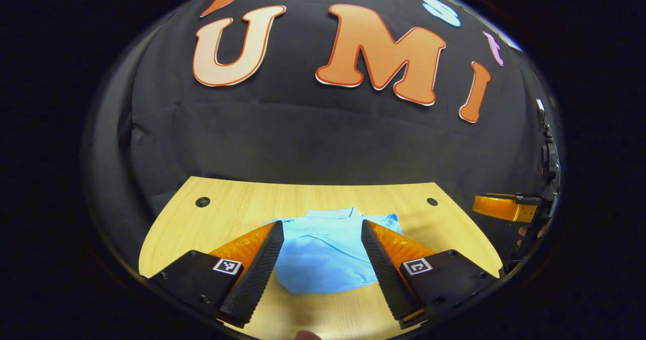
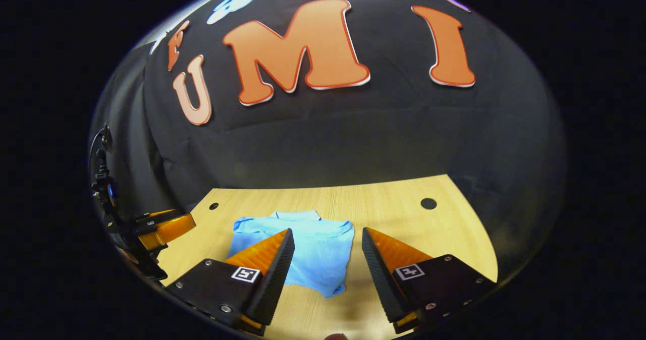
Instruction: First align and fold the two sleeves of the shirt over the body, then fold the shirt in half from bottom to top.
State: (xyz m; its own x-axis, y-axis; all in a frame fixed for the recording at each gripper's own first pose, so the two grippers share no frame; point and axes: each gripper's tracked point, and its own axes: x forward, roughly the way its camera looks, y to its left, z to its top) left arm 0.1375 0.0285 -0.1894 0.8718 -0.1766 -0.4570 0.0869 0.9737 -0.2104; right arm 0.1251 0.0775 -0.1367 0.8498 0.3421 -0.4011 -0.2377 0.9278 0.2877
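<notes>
Both views are evenly lit from above, medium bright in the middle and dimming toward the round rim. The table is the brightest surface, with no hard glare. The shirt is well exposed and its folds stay readable. A soft shadow lies under the shirt at its near edge, and faint shadows fall on the wood beside the fingers. The black wall soaks up light, its wrinkles barely visible. Strong fisheye bend: the far table edge curves, and the sides stretch and smear. The centre is sharp. The near finger bases are slightly soft. The other gripper at the rim is dark and distorted.
</notes>
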